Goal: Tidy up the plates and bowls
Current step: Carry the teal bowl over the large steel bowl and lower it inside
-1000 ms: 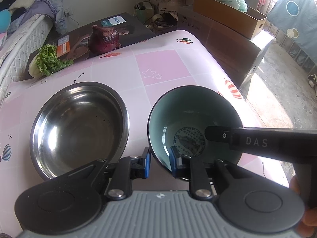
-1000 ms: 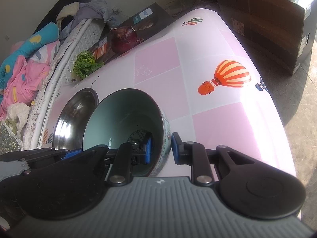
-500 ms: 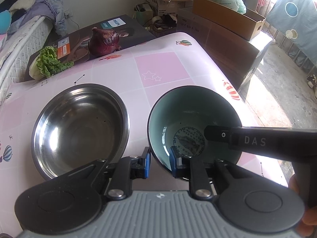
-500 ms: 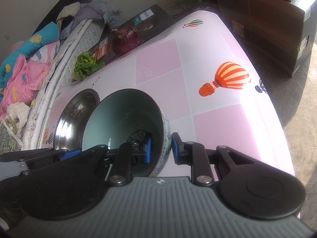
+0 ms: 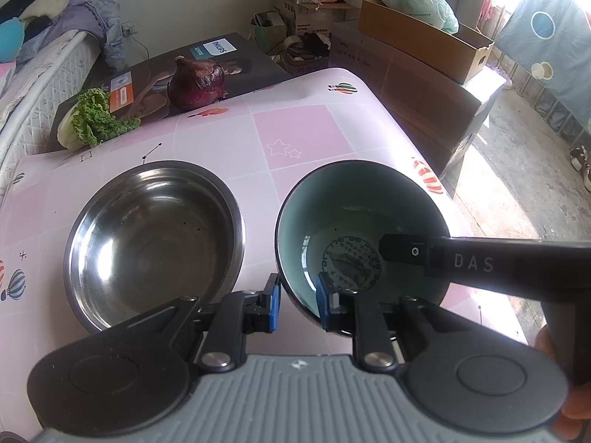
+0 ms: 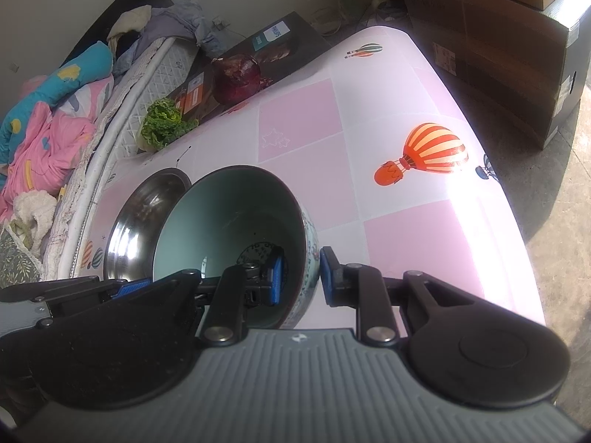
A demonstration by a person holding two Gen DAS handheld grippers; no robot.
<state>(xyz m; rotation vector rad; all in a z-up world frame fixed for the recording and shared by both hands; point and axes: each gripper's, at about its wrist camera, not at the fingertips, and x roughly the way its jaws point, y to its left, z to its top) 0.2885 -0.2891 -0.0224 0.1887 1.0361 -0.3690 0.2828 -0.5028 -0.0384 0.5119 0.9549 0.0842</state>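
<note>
Nothing shifts since earlier frames; our hands hold still. Pink table (image 5: 303, 136): steel bowl (image 5: 155, 240) sits just left of teal ceramic bowl (image 5: 362, 229), rims nearly touching. Our left gripper (image 5: 297, 301) pinches teal bowl's near rim; our right gripper (image 6: 300, 277) pinches its right rim. Coming move, we judge: carry leftward into steel bowl.
</note>
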